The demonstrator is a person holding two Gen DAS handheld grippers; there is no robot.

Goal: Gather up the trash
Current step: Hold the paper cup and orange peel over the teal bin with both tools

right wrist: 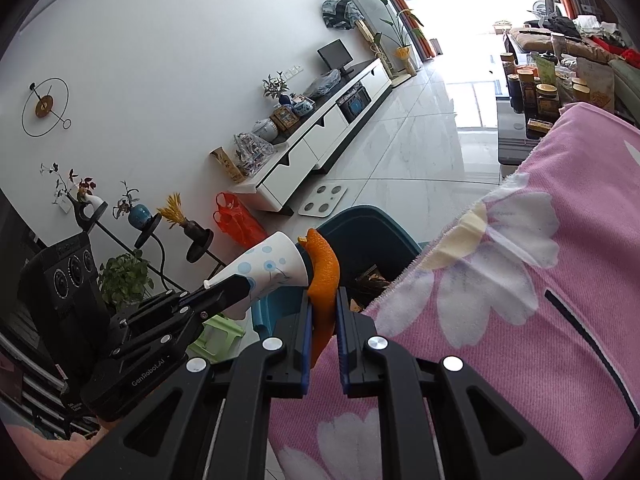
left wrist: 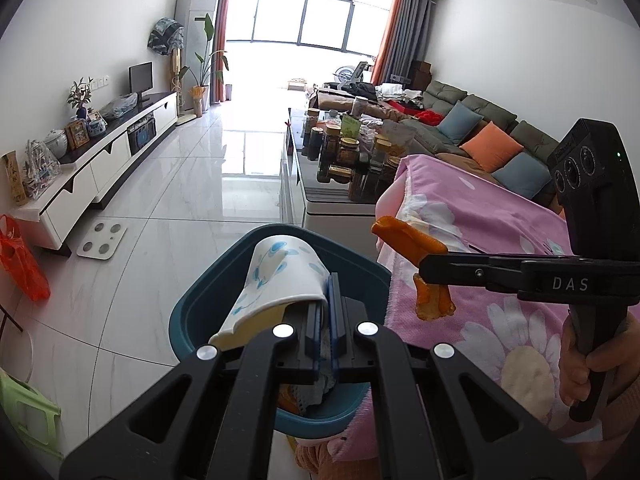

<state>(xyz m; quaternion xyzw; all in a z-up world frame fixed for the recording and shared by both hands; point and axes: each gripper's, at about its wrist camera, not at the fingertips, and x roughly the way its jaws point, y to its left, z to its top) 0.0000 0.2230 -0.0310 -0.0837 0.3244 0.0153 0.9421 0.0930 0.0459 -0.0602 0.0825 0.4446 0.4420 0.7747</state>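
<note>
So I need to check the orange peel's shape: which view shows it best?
The left wrist view: the orange peel hangs side-on, whole, in the right tool. The right wrist view shows it end-on, its lower part hidden between the fingers.

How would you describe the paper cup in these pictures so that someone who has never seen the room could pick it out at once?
Find the pink flowered blanket on the right; beside its edge stands a dark teal bin. Over that bin the left gripper pinches a paper cup by its rim. It is white with pale blue dots, unlike the orange peel in the right gripper nearby.
</note>
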